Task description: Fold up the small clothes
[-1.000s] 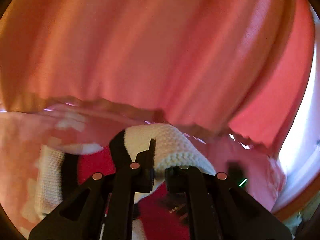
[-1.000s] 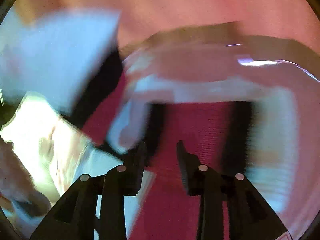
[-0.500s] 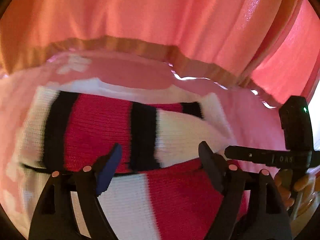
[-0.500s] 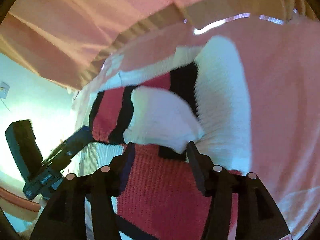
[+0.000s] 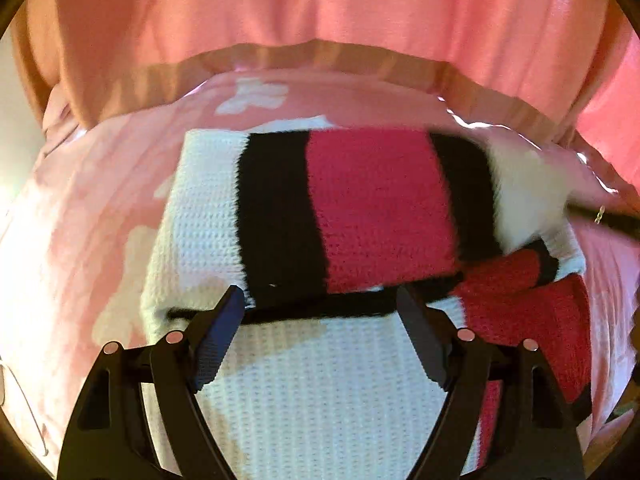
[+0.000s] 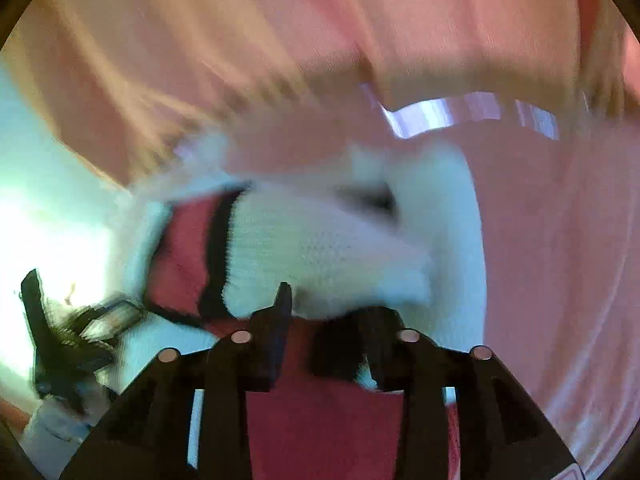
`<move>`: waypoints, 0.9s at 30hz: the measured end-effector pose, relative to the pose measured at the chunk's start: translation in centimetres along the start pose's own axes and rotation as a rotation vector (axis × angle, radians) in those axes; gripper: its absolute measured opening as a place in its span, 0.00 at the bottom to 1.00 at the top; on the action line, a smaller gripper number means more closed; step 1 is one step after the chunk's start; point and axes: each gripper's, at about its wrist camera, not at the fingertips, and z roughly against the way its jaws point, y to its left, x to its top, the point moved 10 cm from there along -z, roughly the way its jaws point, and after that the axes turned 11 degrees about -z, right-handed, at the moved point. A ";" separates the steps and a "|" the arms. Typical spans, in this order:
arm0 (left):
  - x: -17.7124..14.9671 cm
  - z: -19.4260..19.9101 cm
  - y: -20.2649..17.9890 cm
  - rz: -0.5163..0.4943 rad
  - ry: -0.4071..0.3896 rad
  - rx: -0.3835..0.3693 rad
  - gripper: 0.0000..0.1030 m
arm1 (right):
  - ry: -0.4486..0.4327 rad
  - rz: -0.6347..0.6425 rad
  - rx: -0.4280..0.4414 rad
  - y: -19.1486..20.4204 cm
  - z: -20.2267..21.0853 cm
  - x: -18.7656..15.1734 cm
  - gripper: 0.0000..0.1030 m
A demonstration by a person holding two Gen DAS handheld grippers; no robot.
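Knitted in white, black and red stripes, one small sweater (image 5: 372,208) lies on the pink bench (image 5: 80,216) cover, a folded panel laid across its upper half. That panel shows two black bands flanking one red block. Two hand-held grippers are at work. The left hand-held gripper (image 5: 320,312) hovers over the sweater's near fold edge with its jaws spread wide and nothing pinched between them. The right hand-held gripper (image 6: 328,312), at the sweater's right side, has just been narrowing its jaws; a white fold sits right at their tips, but the view is blurred and I cannot tell whether the pads press on it. Pink curtains (image 5: 320,20) hang behind the sweater.
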 end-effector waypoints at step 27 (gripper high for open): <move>-1.7 -2.9 8.9 0.321 0.061 0.013 0.14 | -0.085 0.001 -0.079 -1.8 -2.1 2.2 0.09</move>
